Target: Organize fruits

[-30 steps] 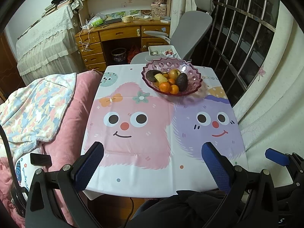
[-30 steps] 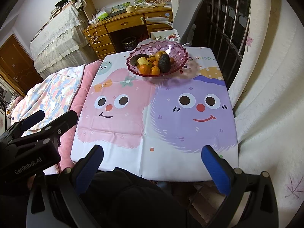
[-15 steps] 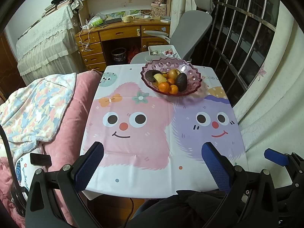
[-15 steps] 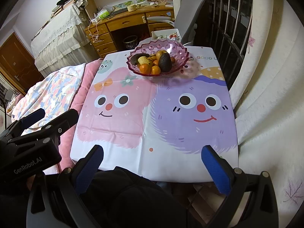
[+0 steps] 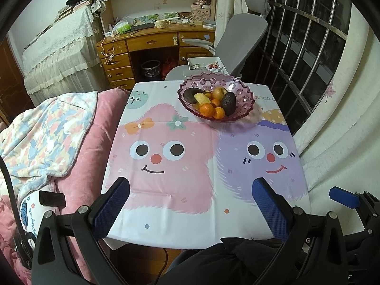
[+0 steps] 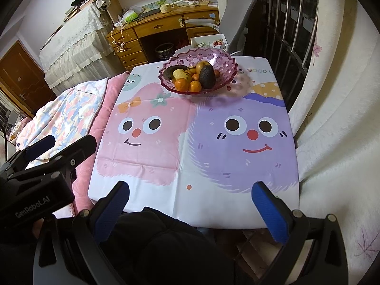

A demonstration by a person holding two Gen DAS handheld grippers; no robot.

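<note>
A pink scalloped glass bowl (image 5: 242, 87) (image 6: 220, 59) stands at the far side of the table. It holds a dark avocado (image 5: 229, 103) (image 6: 207, 76), oranges (image 5: 206, 109) (image 6: 181, 84), a yellow fruit (image 5: 202, 99) and a brownish round fruit (image 5: 219, 93). My left gripper (image 5: 190, 207) hangs open over the table's near edge, far from the bowl, with nothing between its fingers. My right gripper (image 6: 191, 210) is also open and empty at the near edge. The left gripper (image 6: 40, 152) also shows at the left of the right wrist view.
The table carries a cloth (image 5: 180, 166) printed with pink and purple cartoon faces. A pink bed with a floral blanket (image 5: 47, 128) borders the left side. A grey office chair (image 5: 239, 40) and wooden desk (image 5: 152, 45) stand behind. Window bars (image 5: 308, 47) and a curtain lie right.
Both grippers have drifted very slightly back from the table; the bowl and fruit have not moved. Both stay open.
</note>
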